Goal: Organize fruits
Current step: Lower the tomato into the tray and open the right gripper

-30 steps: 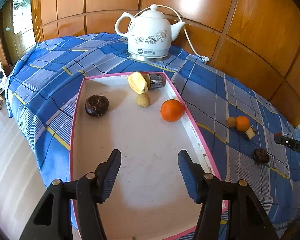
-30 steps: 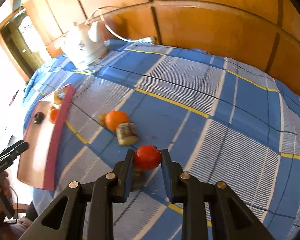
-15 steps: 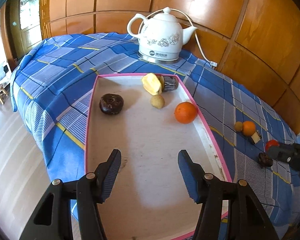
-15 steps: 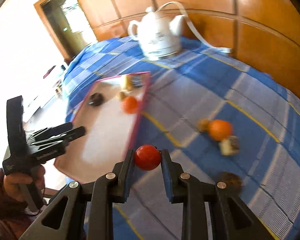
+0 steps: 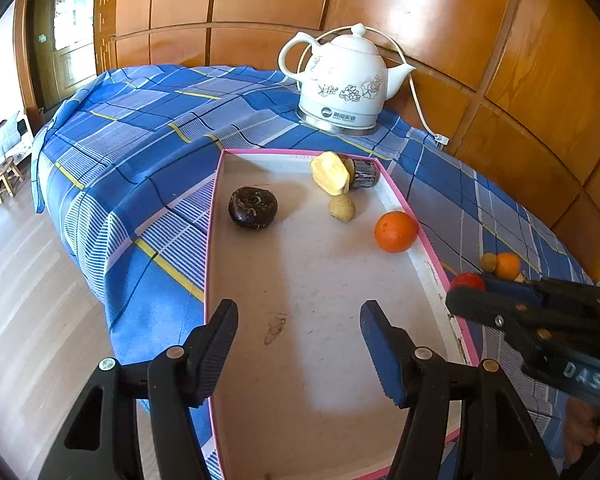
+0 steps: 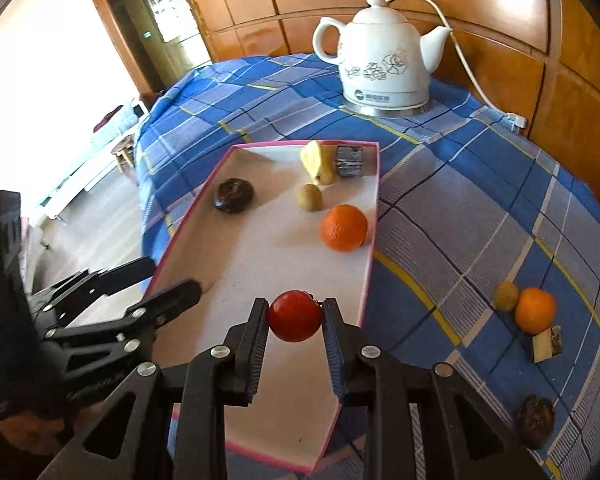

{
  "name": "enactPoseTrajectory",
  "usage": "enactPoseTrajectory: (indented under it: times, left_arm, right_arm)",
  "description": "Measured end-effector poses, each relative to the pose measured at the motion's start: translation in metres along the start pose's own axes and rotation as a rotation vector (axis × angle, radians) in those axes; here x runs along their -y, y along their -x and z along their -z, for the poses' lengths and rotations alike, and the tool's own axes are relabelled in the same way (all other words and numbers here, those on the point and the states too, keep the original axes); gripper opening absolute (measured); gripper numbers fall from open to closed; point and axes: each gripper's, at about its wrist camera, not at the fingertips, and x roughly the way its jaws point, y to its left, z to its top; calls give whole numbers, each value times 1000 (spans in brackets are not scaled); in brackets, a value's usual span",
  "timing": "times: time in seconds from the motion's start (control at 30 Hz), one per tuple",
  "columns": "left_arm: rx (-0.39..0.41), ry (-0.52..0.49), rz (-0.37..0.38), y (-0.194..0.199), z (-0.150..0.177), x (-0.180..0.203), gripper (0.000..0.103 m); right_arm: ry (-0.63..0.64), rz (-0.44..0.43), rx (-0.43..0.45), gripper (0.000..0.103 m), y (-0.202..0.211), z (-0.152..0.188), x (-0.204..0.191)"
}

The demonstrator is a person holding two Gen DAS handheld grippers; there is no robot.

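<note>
The left gripper [image 5: 298, 334] hangs over the near end of the pink-rimmed tray [image 6: 370, 256], its jaws opening with nothing between them. Ahead of it lie a dark round fruit [image 5: 253, 207], a yellow piece [image 5: 330, 173], a small brownish fruit [image 5: 342, 208], perhaps a kiwi, and an orange [image 5: 395, 231]. To its right, the right gripper [image 6: 295, 322] pinches a red tomato [image 6: 295, 316] above the tray.

A blue plaid cloth [image 6: 440, 184] covers the table in front of me. Directly on it: my pink-rimmed tray [image 6: 374, 216] at frame centre, a white kettle [image 6: 384, 64] at the top, and at lower right a small brown fruit [image 6: 506, 295], an orange [image 6: 535, 309], a cut wedge [image 6: 546, 343] and a dark lump [image 6: 535, 420].
</note>
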Motion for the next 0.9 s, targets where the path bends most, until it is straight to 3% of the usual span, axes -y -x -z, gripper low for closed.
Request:
enactPoseTrajectory:
  times: [0.1, 0.27, 0.33, 0.43, 0.5, 0.57, 0.63, 0.73, 0.9]
  left_arm:
    - [-3, -1, 2, -1, 1, 0, 64]
    - [1, -8, 5, 1, 2, 3, 64]
    - [10, -17, 1, 2, 2, 5, 64]
    - [22, -22, -1, 5, 1, 6, 66]
    - [32, -30, 0, 7, 1, 9, 66]
    - [41, -45, -1, 9, 0, 12, 67]
    - [50, -56, -3, 12, 1, 14, 68]
    - [60, -77, -6, 14, 1, 18, 69]
    - [63, -104, -6, 15, 3, 24, 69]
  right_arm:
    - [1, 8, 12, 35, 3, 3, 2]
    - [26, 51, 42, 36, 16, 8, 0]
    - [55, 104, 84, 36, 27, 11, -4]
    - [104, 280, 206, 36, 53, 18, -12]
    - [94, 337, 266, 37, 67, 24, -11]
    - [55, 336, 279, 37, 75, 28, -4]
    - [32, 309, 235, 37, 74, 28, 5]
    - [5, 270, 195, 62, 74, 32, 17]
    - [-31, 281, 169, 63, 83, 42, 36]
